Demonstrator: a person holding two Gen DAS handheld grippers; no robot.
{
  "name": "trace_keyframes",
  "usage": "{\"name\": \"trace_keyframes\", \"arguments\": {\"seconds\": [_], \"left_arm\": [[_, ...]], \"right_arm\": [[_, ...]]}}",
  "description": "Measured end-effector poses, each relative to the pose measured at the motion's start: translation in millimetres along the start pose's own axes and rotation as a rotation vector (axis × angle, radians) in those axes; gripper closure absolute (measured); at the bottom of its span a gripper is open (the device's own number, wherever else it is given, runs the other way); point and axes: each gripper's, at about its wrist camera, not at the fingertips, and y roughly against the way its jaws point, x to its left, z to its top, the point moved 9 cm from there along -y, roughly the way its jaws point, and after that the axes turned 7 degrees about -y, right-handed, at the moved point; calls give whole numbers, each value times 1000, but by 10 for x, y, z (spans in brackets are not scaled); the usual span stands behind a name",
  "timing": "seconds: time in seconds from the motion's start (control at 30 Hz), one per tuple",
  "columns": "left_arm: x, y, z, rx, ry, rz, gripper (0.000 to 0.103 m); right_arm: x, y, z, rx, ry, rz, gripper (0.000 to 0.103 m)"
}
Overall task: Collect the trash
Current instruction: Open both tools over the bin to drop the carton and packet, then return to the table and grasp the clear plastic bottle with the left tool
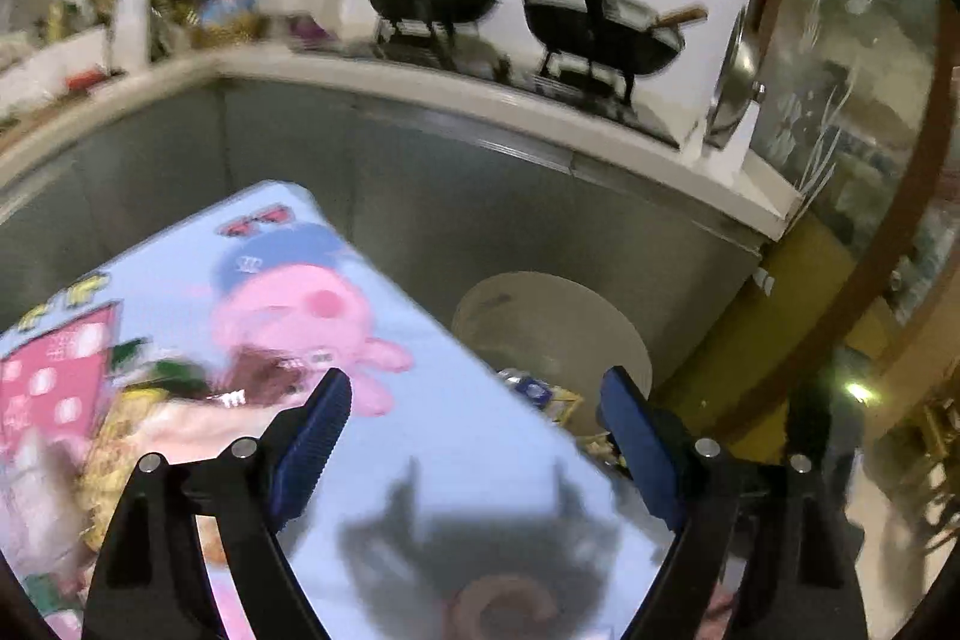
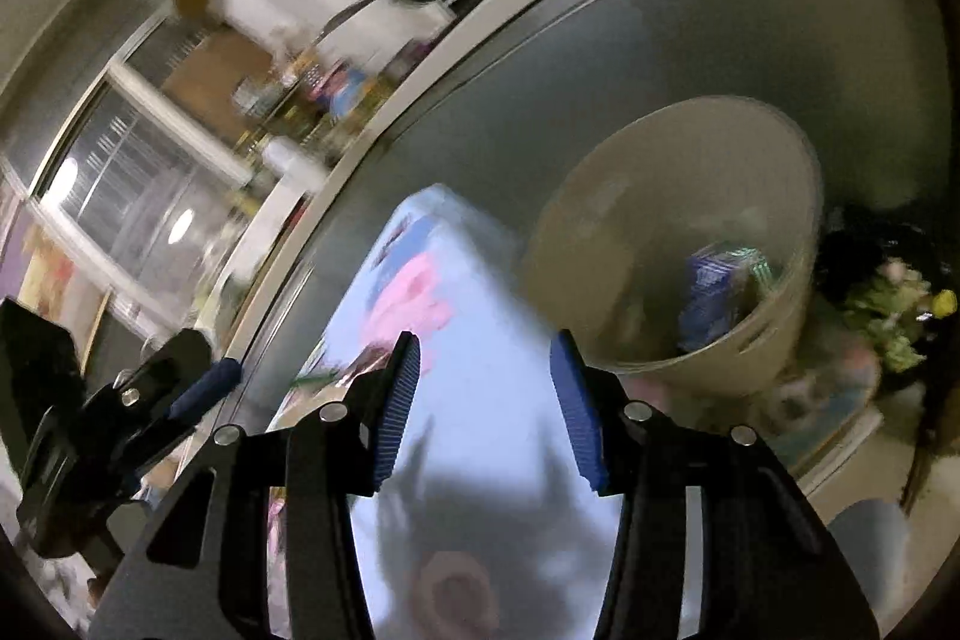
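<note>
So you've got both tools hovering over that light-blue cartoon-print counter, and both are spread wide with nothing between the pads. Your left tool is released and empty, and so is your right tool; you can see its blue ribbed pads standing apart with just tabletop showing in the gap. The trash itself is in two places: there's a heap of wrappers at about 9 o'clock in the left wrist view, sitting on the counter beside the left tool's fingers, and the beige trash bin sits off the far edge, around 1 o'clock in the right wrist view, already holding a blue packet and some other scraps. That layout makes sense to me: the bin's parked right against the counter's edge so you only need a short swing to drop stuff in, and keeping the jaws wide now means you're ready to close on the next piece. My guess is you're between grabs, with the pile at 9 o'clock the obvious next target for the left side. Everything's pretty motion-blurred, so I can't tell exactly what the wrappers are. The woks on the stove behind aren't part of this.
</note>
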Motion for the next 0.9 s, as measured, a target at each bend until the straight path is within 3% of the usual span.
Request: {"name": "trace_keyframes", "arguments": {"seconds": [0.27, 0.37, 0.47, 0.67, 0.8, 0.9], "left_arm": [[1053, 1174, -576, -80, 107, 180, 18], [1589, 1534, -960, -58, 198, 272, 18], [1989, 1717, -1337, -9, 299, 317, 18], [2194, 1640, -1796, 74, 494, 215, 10], [1932, 1321, -1941, 153, 488, 161, 9], [1766, 1171, -2028, 200, 457, 143, 9]], "right_arm": [[794, -307, -772, 158, 142, 75, 63], [1033, -454, -1144, 243, 200, 87, 67], [1204, -603, -1516, 341, 237, 107, 72], [1389, -864, -2148, 472, 315, 81, 72], [1424, -952, -2484, 535, 372, 56, 75], [1458, -966, -2539, 525, 402, 53, 76]]}}
